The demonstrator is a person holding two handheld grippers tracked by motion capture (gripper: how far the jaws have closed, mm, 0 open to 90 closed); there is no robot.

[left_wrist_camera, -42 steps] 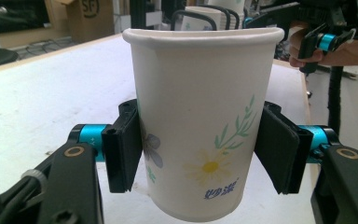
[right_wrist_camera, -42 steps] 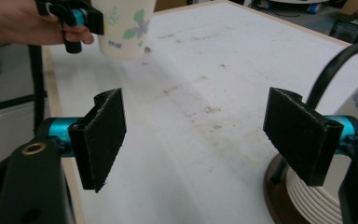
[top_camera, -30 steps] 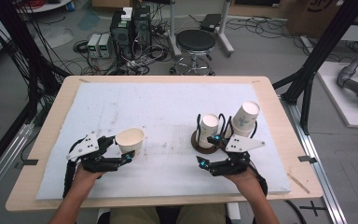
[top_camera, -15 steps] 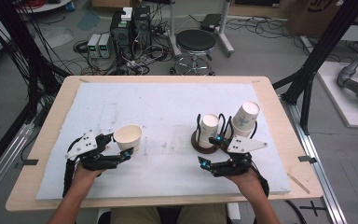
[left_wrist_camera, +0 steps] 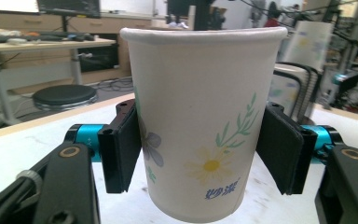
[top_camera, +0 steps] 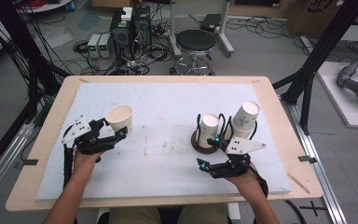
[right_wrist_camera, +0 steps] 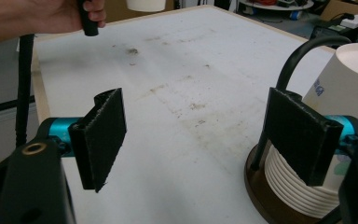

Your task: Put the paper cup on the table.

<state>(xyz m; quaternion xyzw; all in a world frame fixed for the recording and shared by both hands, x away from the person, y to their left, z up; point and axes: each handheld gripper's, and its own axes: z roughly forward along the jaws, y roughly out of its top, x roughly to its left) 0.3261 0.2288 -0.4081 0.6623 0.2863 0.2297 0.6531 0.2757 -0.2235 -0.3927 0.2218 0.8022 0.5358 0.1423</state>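
Observation:
A flowered white paper cup [top_camera: 120, 119] [left_wrist_camera: 200, 126] hangs a little above the white mat. My left gripper [top_camera: 113, 129] [left_wrist_camera: 200, 144] is shut on it, a black pad on each side; its jaws have just been opening slightly, with the cup still between them. My right gripper [top_camera: 209, 150] [right_wrist_camera: 200, 135] stands open on the right with nothing between its pads. Just beyond it is a dark round cup holder [top_camera: 199, 145] [right_wrist_camera: 261, 186] with black wire loops. The holder carries an upright stack of cups [top_camera: 209, 127] and a second, tilted stack [top_camera: 245, 117] [right_wrist_camera: 349, 93].
The white mat [top_camera: 168, 107], stained near its middle, covers most of the wooden table [top_camera: 279, 93]. Beyond the far edge, on the floor, are a black stool [top_camera: 195, 42], computer boxes [top_camera: 130, 28] and cables. Black frame posts [top_camera: 321, 51] stand at the right.
My left gripper has carried the cup away from the person and a little left, lifting it slightly. The right gripper and the holder have kept still.

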